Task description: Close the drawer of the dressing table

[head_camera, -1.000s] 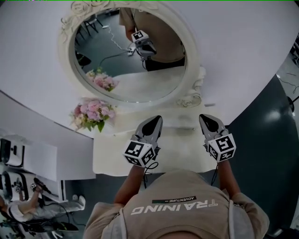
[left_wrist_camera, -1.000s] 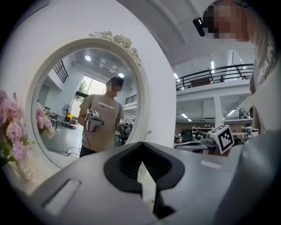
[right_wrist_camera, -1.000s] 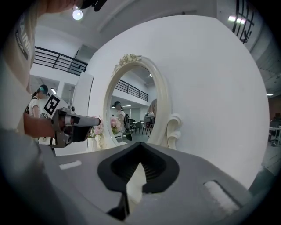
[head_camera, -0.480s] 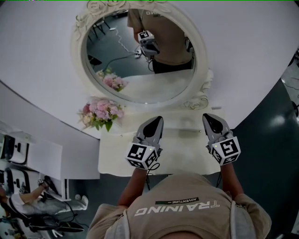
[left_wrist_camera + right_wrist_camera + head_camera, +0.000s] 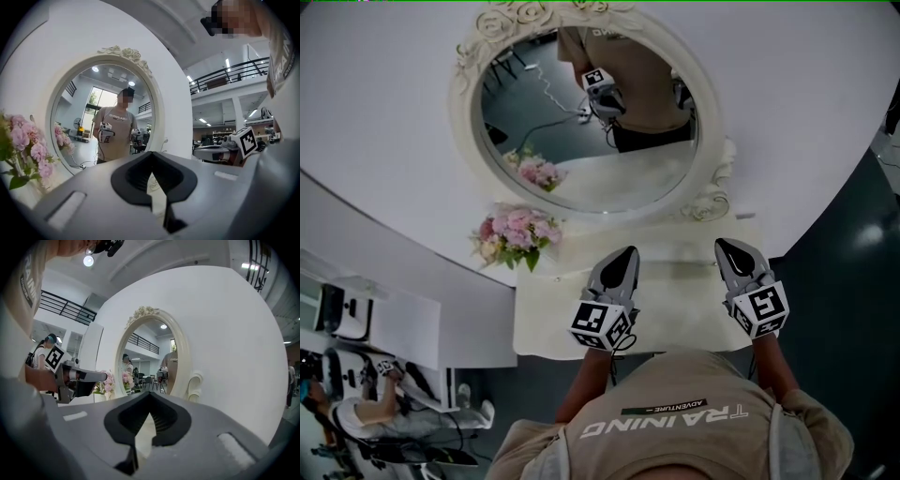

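No drawer jutted past the near edge of the dressing table's surface (image 5: pixel 675 292), but the person's chest (image 5: pixel 675 412) hid that edge's middle, so shut or ajar stayed unsettled. The left claw (image 5: pixel 627 253) and right claw (image 5: pixel 727 246) hovered above the surface, both closed on nothing. Pink flowers (image 5: pixel 517 232) stood at the far left corner, below the oval mirror (image 5: pixel 572 141).

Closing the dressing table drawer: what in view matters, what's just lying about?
Job: dressing table; left gripper, shut, empty; right gripper, shut, empty. The drawer itself is not visible.
Just there: pink flowers; oval mirror; bystander.
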`<act>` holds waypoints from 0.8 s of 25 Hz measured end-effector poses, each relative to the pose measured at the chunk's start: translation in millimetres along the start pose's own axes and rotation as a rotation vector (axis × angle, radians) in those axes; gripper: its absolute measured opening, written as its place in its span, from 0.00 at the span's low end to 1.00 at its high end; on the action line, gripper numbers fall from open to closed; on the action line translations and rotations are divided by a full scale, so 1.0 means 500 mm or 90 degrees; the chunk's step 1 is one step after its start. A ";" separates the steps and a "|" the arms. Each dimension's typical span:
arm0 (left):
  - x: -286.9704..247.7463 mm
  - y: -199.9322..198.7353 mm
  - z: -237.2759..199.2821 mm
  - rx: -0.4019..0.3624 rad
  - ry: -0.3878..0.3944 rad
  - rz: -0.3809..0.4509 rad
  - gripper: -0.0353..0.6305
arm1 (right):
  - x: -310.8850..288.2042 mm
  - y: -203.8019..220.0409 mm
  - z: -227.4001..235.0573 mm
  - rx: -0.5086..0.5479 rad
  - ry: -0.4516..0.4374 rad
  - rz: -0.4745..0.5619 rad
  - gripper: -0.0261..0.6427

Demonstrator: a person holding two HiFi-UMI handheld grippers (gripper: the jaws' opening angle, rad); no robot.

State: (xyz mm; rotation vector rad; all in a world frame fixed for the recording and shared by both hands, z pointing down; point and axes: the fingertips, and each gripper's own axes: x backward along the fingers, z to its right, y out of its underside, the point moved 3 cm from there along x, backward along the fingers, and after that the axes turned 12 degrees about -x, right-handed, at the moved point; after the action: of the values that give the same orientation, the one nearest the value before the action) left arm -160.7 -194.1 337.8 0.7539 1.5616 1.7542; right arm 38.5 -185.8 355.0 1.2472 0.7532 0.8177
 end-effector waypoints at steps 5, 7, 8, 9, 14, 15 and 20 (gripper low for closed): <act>-0.003 0.012 -0.011 -0.004 0.000 -0.012 0.08 | 0.000 0.002 -0.001 -0.009 -0.005 -0.001 0.04; -0.008 0.010 -0.010 -0.008 0.007 -0.011 0.08 | 0.000 0.004 -0.007 -0.009 -0.009 -0.001 0.04; -0.009 0.009 -0.008 -0.009 0.010 -0.010 0.08 | 0.001 0.005 -0.011 -0.007 -0.010 -0.002 0.04; -0.011 0.008 -0.006 -0.009 0.013 -0.009 0.08 | 0.001 0.006 -0.014 -0.005 -0.010 -0.004 0.04; -0.028 0.002 0.008 -0.014 0.037 -0.005 0.08 | 0.004 0.016 -0.016 -0.012 -0.009 -0.011 0.04; -0.031 -0.002 0.011 -0.017 0.041 -0.002 0.08 | 0.005 0.017 -0.016 -0.013 -0.008 -0.011 0.04; -0.035 -0.004 0.014 -0.018 0.044 0.003 0.08 | 0.011 0.015 -0.013 0.000 0.004 -0.011 0.04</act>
State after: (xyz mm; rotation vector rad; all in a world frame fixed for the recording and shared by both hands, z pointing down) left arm -144.0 -203.5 337.0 0.6902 1.5786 1.8201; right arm 35.2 -176.8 361.1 1.2375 0.7677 0.8084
